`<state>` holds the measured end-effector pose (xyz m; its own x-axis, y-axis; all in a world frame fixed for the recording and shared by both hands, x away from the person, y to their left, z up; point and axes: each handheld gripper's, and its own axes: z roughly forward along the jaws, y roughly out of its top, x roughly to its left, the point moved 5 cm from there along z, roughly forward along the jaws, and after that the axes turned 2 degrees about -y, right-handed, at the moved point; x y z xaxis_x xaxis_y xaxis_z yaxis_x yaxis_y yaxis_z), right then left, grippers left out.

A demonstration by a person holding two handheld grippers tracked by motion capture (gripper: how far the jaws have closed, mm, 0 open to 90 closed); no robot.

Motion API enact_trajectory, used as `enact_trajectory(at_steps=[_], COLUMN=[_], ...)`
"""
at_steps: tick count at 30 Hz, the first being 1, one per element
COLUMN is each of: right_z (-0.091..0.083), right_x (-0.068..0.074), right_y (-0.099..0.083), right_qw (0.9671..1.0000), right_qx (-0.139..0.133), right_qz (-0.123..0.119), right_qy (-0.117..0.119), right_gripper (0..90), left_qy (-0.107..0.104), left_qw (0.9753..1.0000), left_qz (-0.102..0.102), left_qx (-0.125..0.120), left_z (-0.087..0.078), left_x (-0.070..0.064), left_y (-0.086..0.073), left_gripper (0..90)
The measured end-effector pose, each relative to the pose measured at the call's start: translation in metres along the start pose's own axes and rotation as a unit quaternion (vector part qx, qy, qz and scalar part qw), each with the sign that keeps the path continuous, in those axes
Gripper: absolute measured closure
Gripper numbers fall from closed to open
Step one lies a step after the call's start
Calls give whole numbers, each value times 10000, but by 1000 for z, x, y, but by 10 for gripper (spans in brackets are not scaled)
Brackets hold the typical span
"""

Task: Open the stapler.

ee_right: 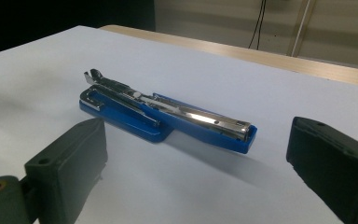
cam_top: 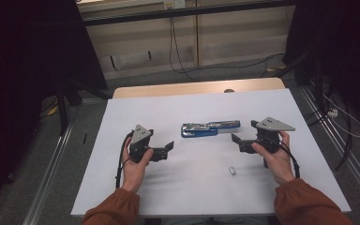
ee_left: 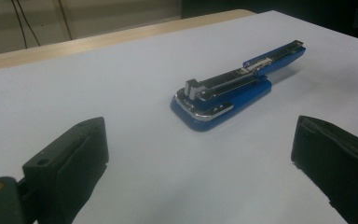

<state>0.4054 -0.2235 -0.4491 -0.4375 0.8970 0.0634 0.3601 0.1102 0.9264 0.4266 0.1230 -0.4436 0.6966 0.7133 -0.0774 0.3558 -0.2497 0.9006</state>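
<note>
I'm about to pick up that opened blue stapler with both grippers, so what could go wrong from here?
1. The stapler lies swung open with its metal staple track bare; fingers closing on that shiny rail may slip or snap it shut.
2. Its far end overhangs the base, so a one-sided pinch could tip it.
3. A small white piece lies near the right gripper; a sweep of that hand might knock it off the table.

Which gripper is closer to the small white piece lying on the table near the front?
Right. The right gripper hovers just behind the small white piece, slightly to its right; the left gripper is farther, off to its left.
</note>
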Motion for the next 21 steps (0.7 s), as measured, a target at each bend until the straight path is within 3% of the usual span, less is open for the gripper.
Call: enact_trajectory(at_steps=[4,11,14,17,20,21], right_z=[-6,-19,-22,-26,-31,-32], right_x=[1,1,1,2,5,6], right_y=[-1,-8,-11,-12,-16,-17], right_qw=[9999,9999,9999,9998,9998,9998], right_qx=[-53,-74,-82,-88,-59,-25], right_qz=[104,37,57,27,-52,-44], right_qy=[4,-93,-126,-162,-188,-169], right_gripper=[53,55,56,57,55,55], left_qy=[75,166,322,304,552,544], left_qw=[9999,9996,9993,9991,9981,9982], left_qz=[-62,-136,-66,-179,-161,-183], left_qx=[-72,-209,-177,-230,-223,-175], left_z=[-7,-28,-35,-42,-47,-49], left_x=[1,0,1,1,1,1], left_y=[-2,-6,-11,-15,-21,-23], left_gripper=[42,42,41,41,43,42])
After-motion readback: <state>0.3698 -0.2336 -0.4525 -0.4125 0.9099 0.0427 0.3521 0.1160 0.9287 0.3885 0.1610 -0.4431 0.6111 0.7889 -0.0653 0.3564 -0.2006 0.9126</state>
